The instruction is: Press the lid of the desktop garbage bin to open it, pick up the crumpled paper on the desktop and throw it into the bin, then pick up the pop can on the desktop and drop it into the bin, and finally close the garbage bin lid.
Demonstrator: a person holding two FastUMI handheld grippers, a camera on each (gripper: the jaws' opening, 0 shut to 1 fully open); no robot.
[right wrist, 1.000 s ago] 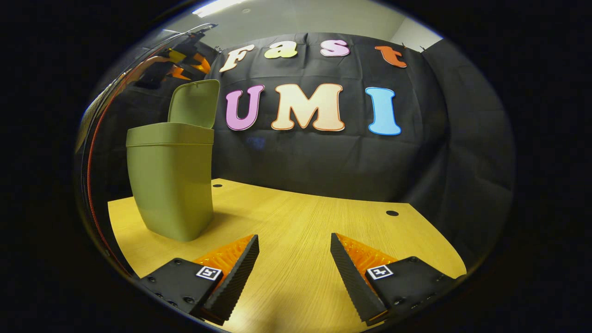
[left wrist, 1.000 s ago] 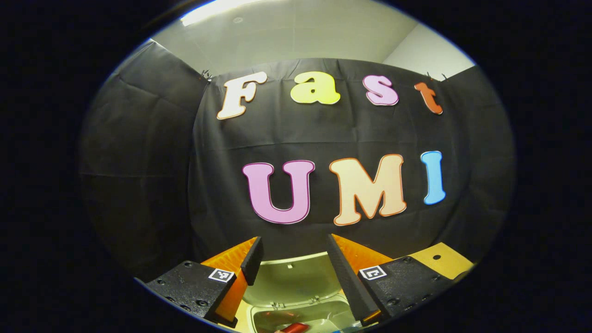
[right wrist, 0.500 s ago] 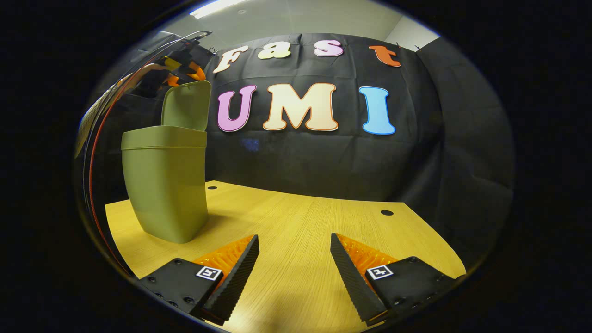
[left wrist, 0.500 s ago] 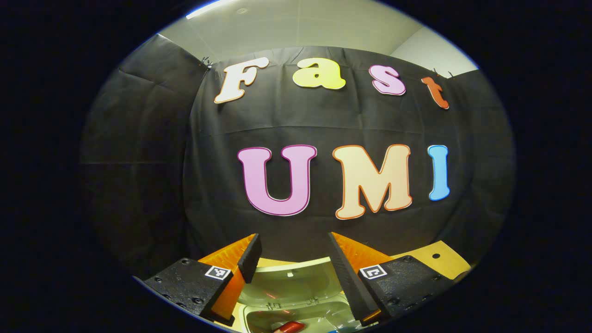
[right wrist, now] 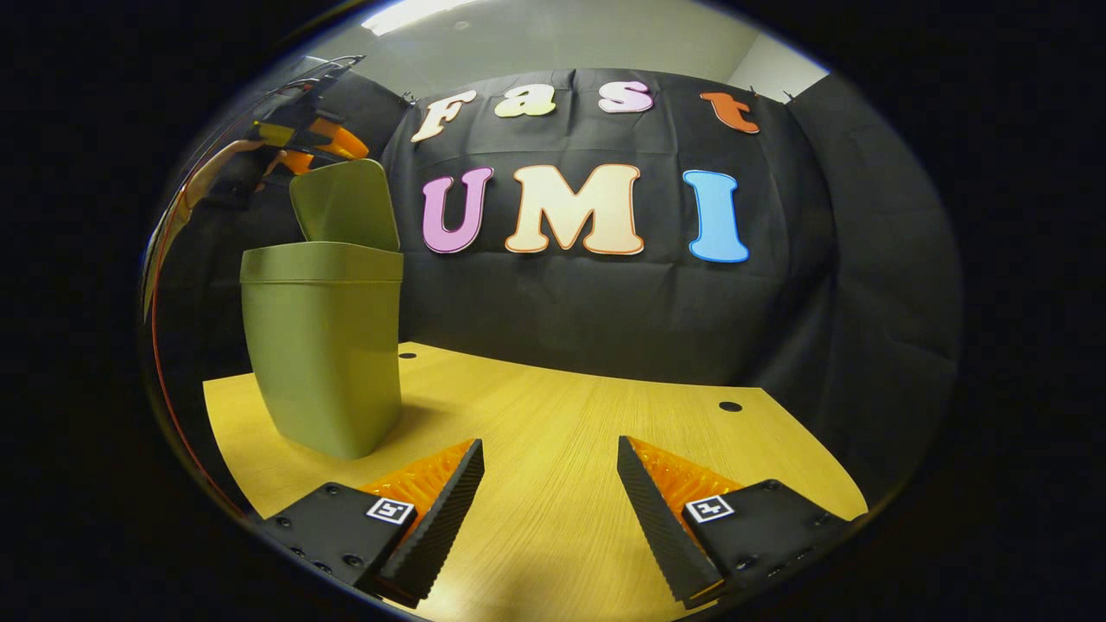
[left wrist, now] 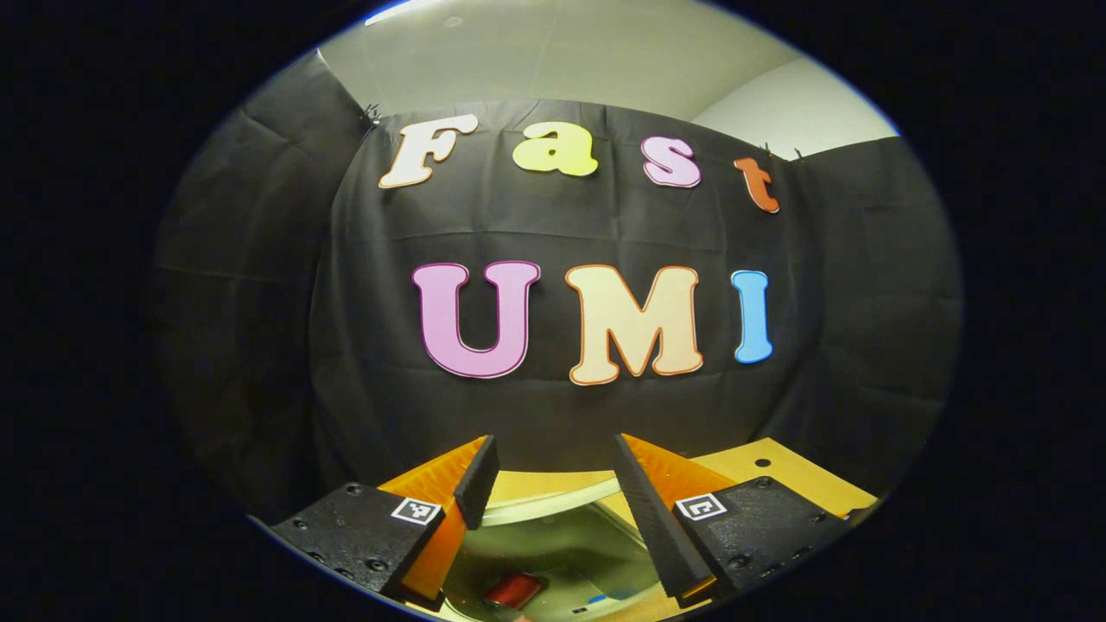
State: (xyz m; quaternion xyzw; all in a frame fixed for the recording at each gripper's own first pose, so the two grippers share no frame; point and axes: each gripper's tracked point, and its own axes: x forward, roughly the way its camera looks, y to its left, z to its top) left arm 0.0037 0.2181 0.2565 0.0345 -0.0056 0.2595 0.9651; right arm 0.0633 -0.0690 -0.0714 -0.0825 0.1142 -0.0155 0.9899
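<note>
The left gripper hangs over the mouth of the olive-green plastic desktop garbage bin, jaws apart and empty, at the bottom of the left gripper view. Between its fingers, low in the frame, a red pop can lies inside the bin; the crumpled paper cannot be made out there. In the right gripper view the bin stands at left on the pale wooden bench, its green hinged lid raised and tilted. The left gripper, held by a hand, sits at the upper left of that frame, just above the lid's top edge; whether it touches is unclear. The right gripper hovers low over bare bench, jaws apart, holding nothing
</note>
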